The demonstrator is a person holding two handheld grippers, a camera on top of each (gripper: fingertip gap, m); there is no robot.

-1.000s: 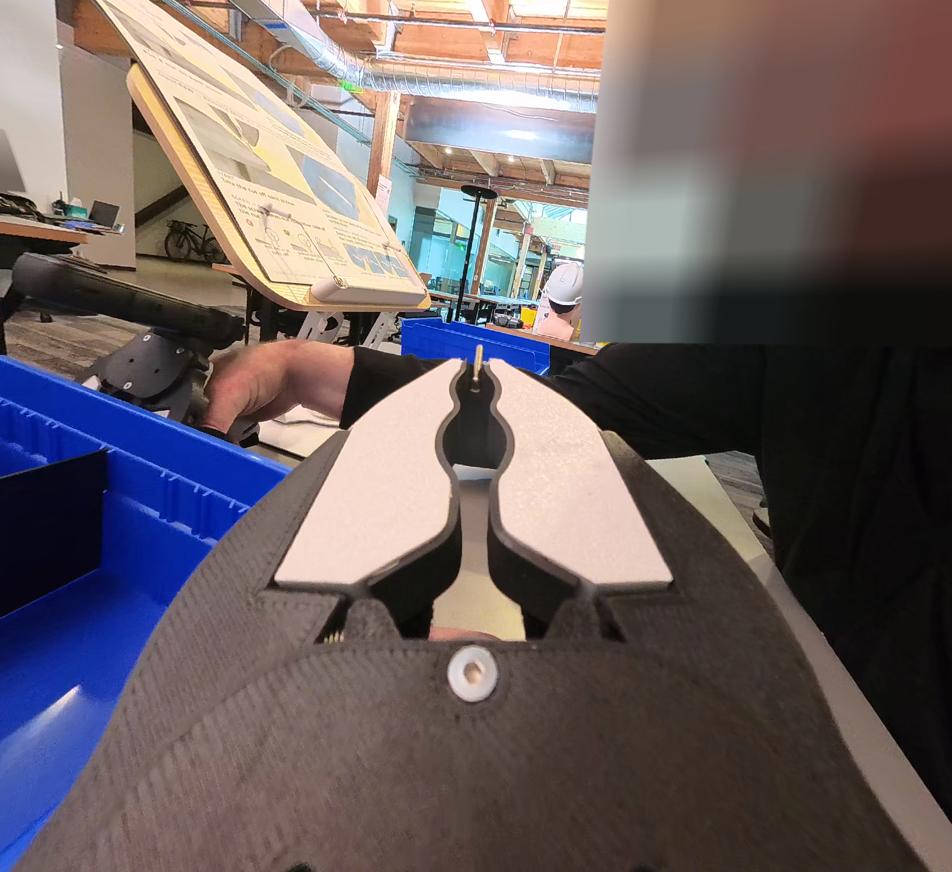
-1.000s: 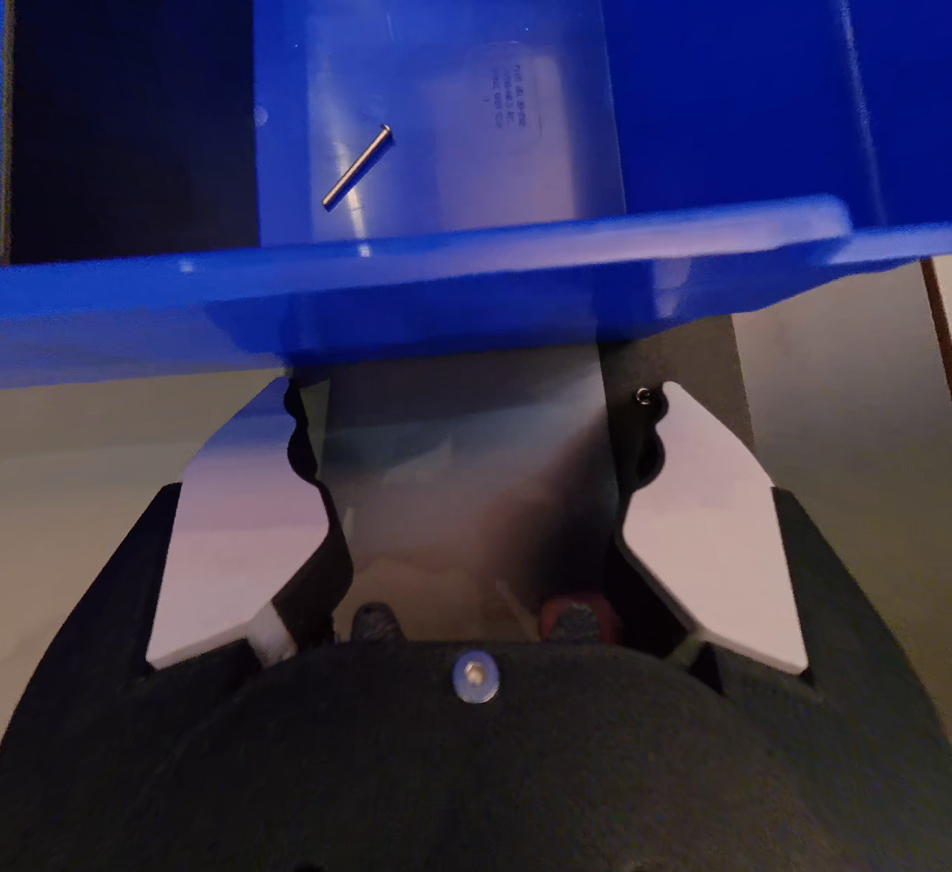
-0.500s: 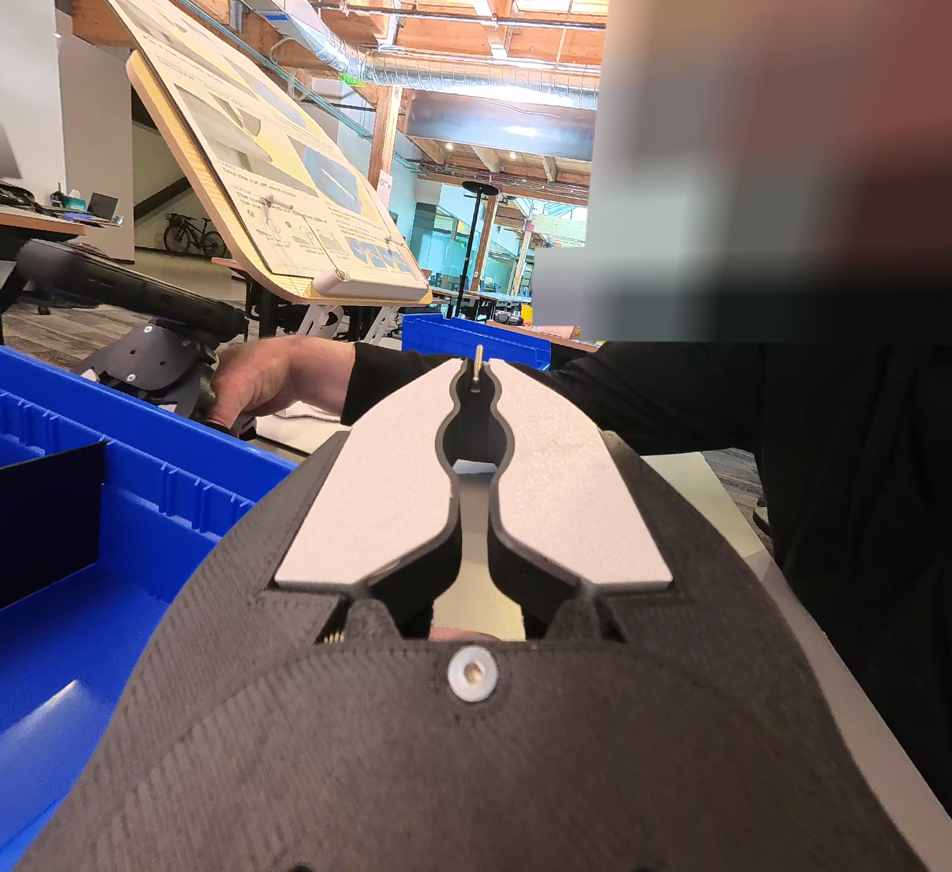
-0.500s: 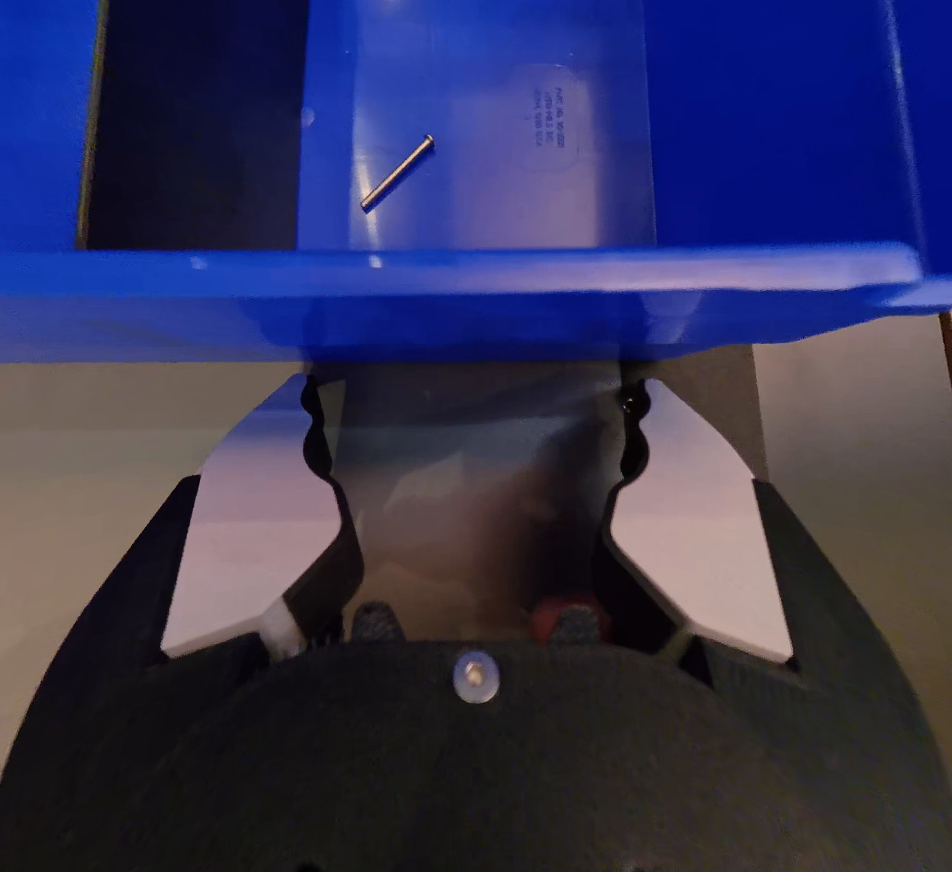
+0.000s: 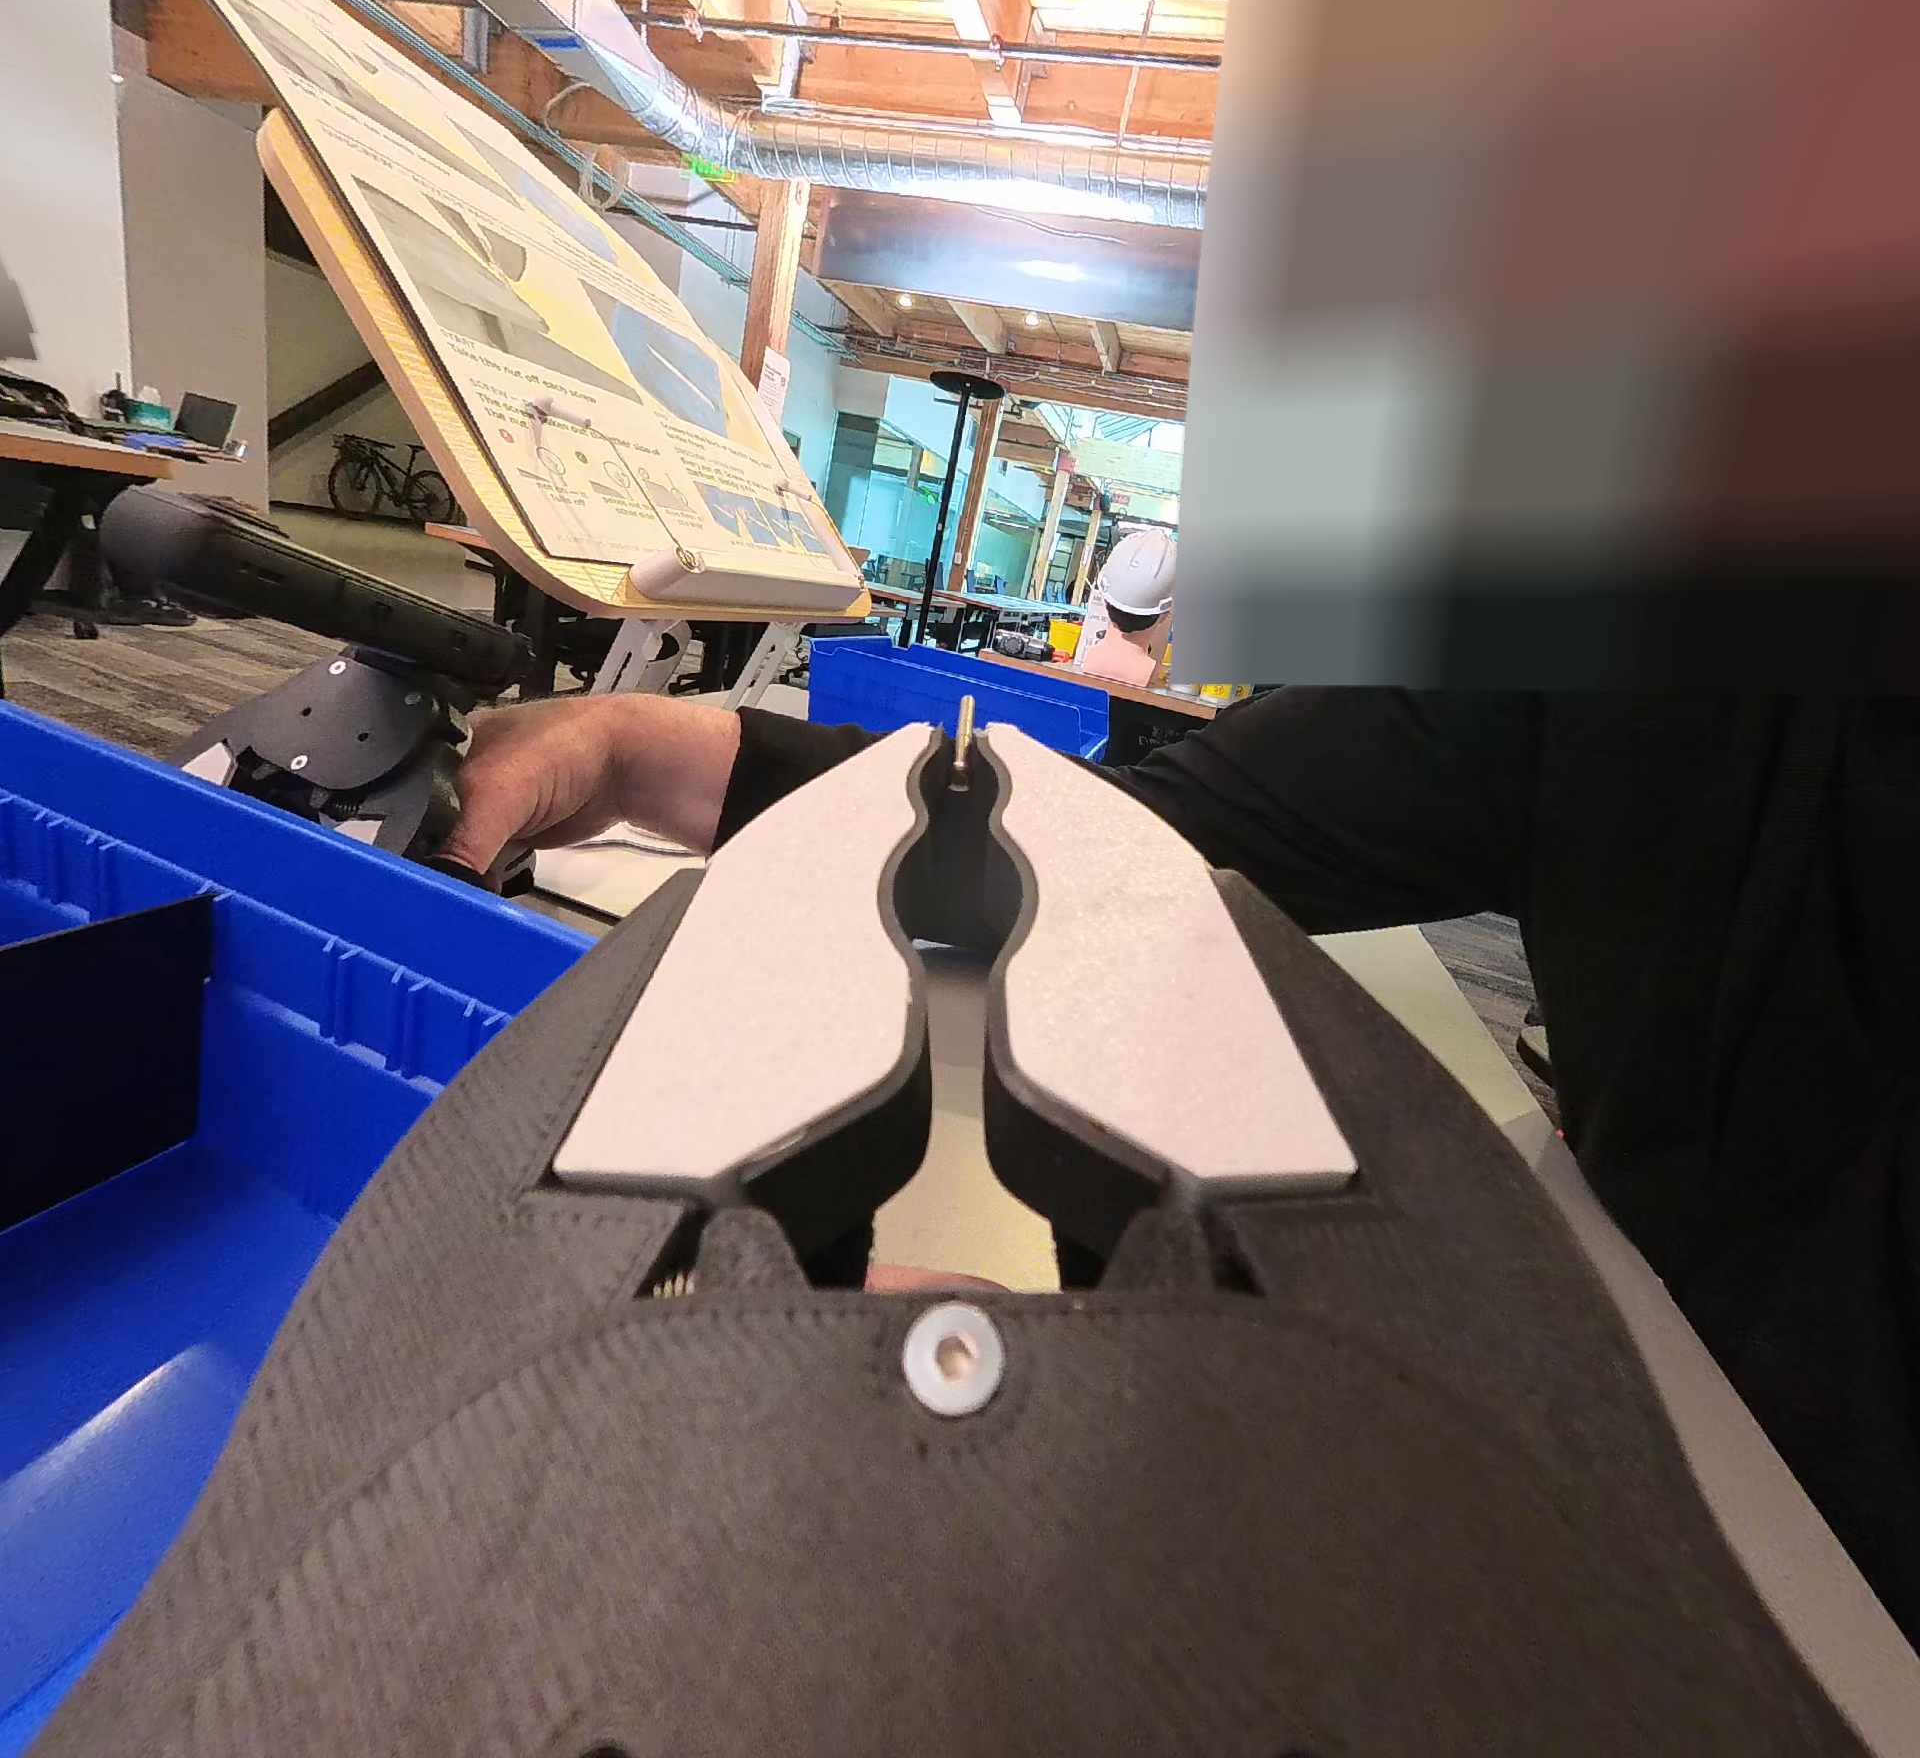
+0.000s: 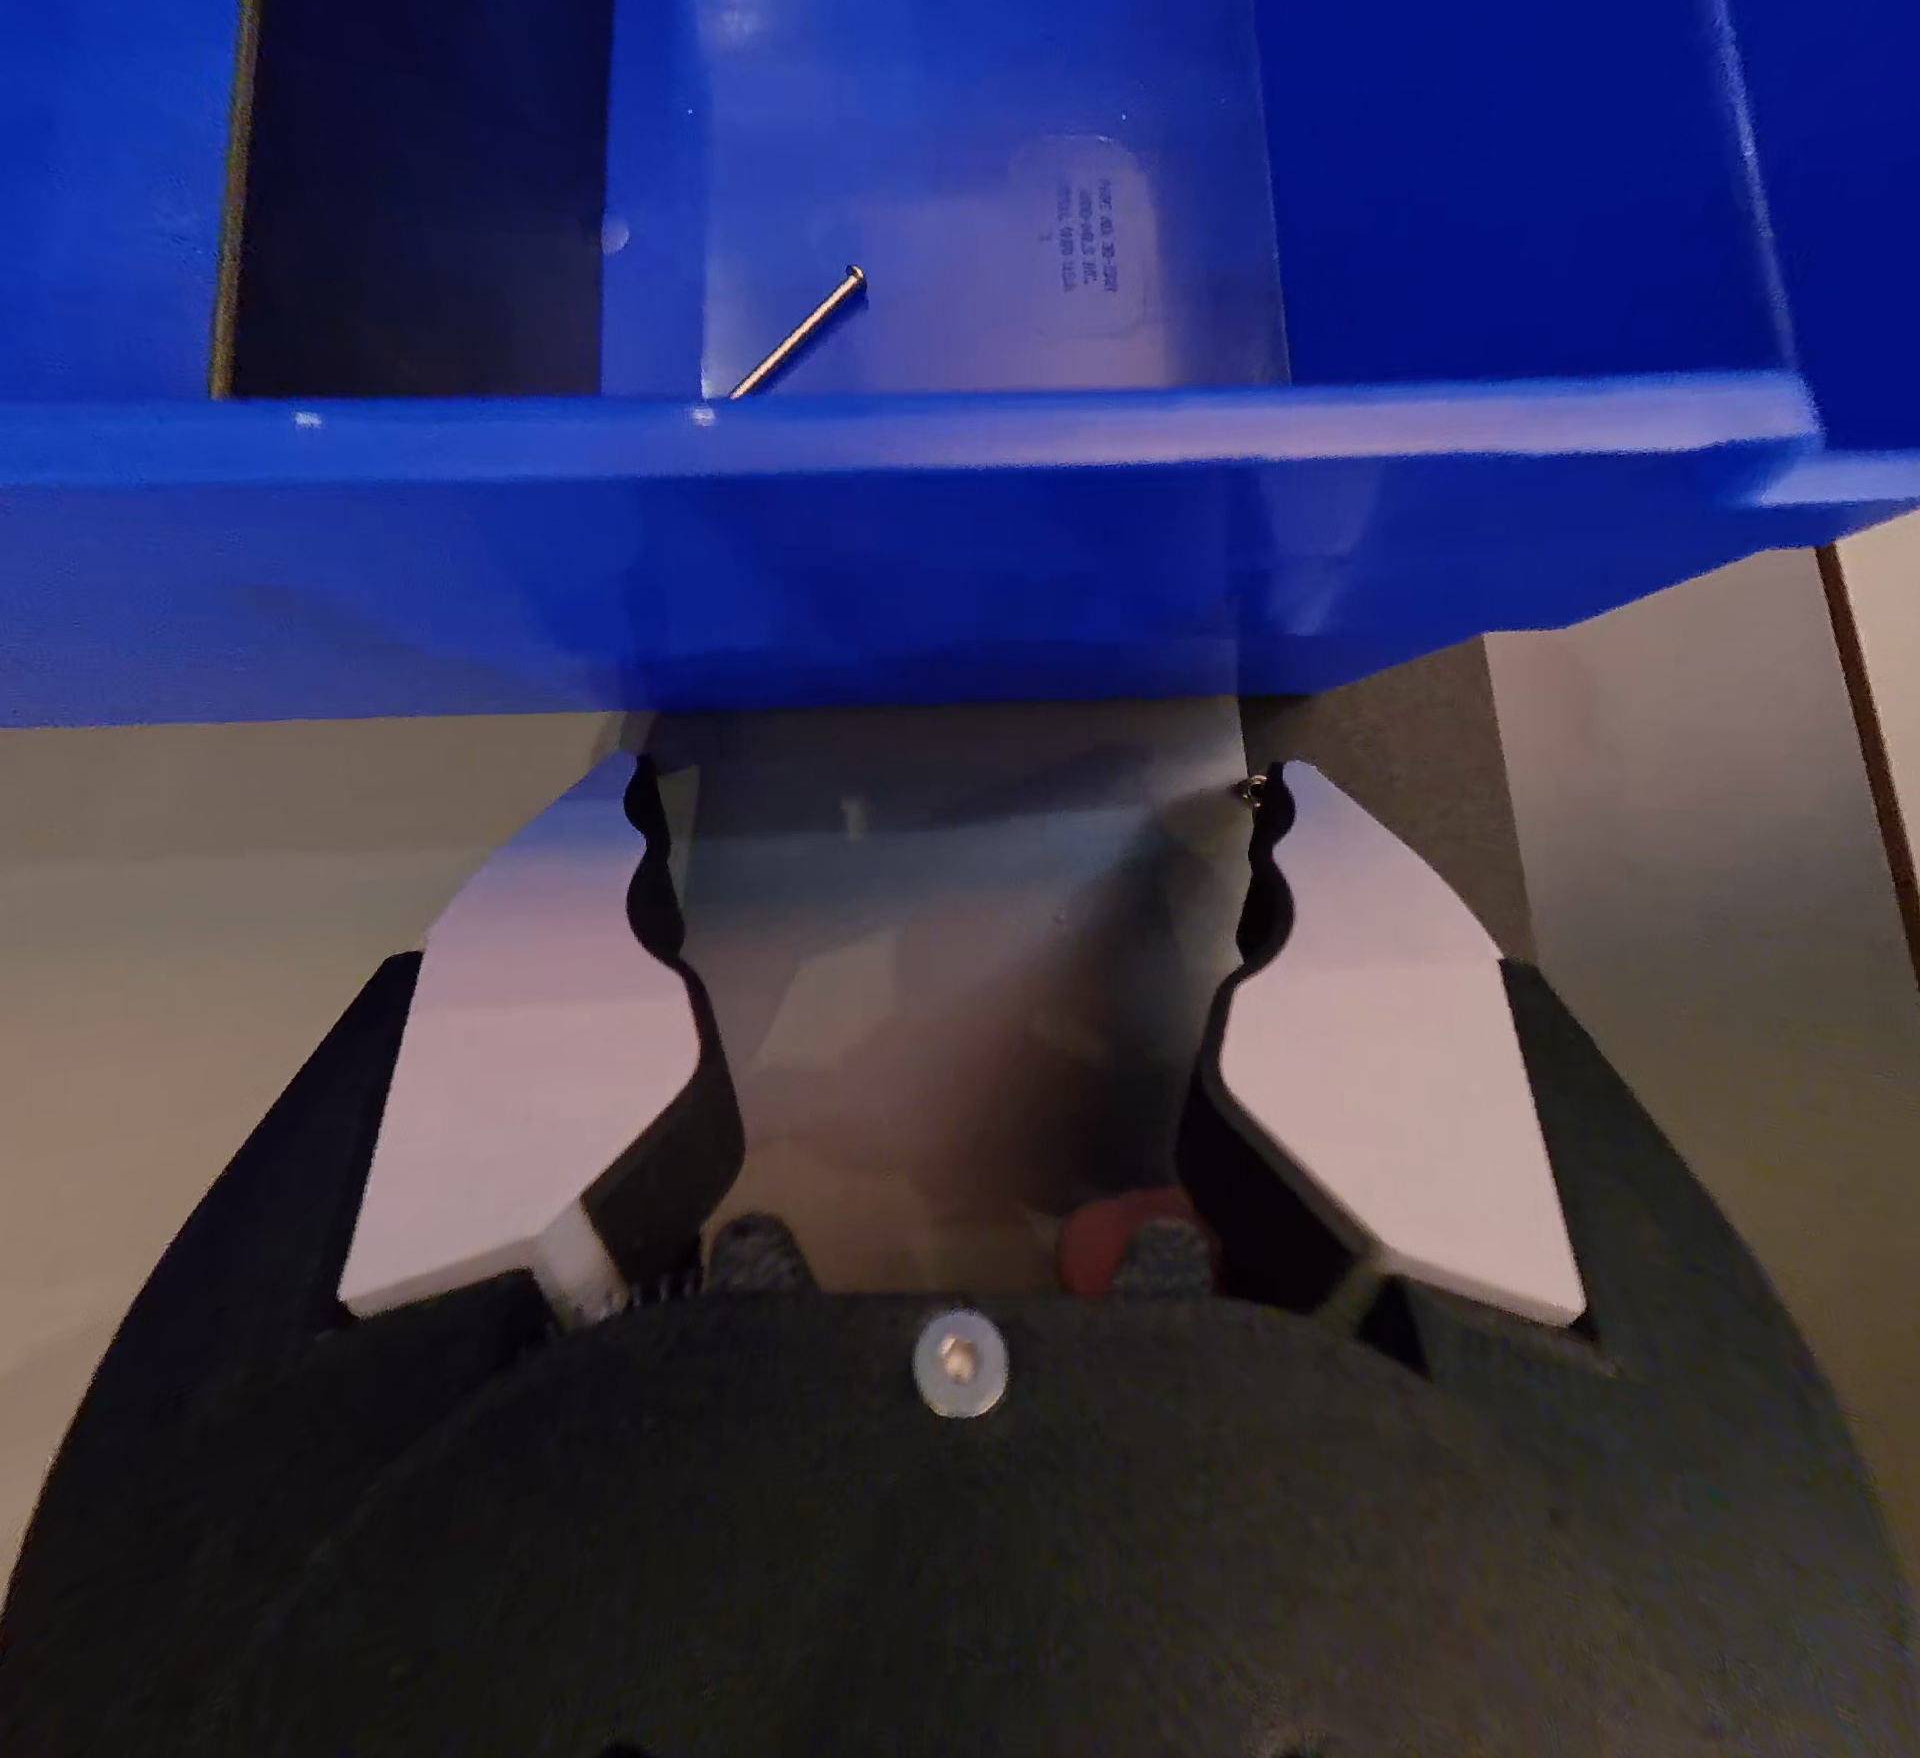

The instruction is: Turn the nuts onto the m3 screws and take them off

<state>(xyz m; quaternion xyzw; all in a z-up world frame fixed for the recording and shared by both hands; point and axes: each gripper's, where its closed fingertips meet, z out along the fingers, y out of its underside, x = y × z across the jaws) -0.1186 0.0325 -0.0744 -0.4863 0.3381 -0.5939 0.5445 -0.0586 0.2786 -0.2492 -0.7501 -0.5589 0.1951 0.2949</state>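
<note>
In the left wrist view, a blue bin [image 5: 312, 960] with a black divider [image 5: 99, 1033] is seen at the left, and beyond it the right gripper [image 5: 312, 773] is held in a person's hand [image 5: 582, 783]. Behind stands a tilted board [image 5: 540, 399] carrying a printed instruction sheet. The left gripper [image 5: 961, 752] is closed on a thin screw [image 5: 964, 737], pinched upright at the tips.

In the right wrist view, the right gripper [image 6: 951, 783] is held wide apart with nothing between the tips; a small nut [image 6: 1250, 790] sits by its right fingertip. A loose screw [image 6: 800, 332] lies in the blue bin [image 6: 935, 503], beside a moulded label [image 6: 1086, 238].
</note>
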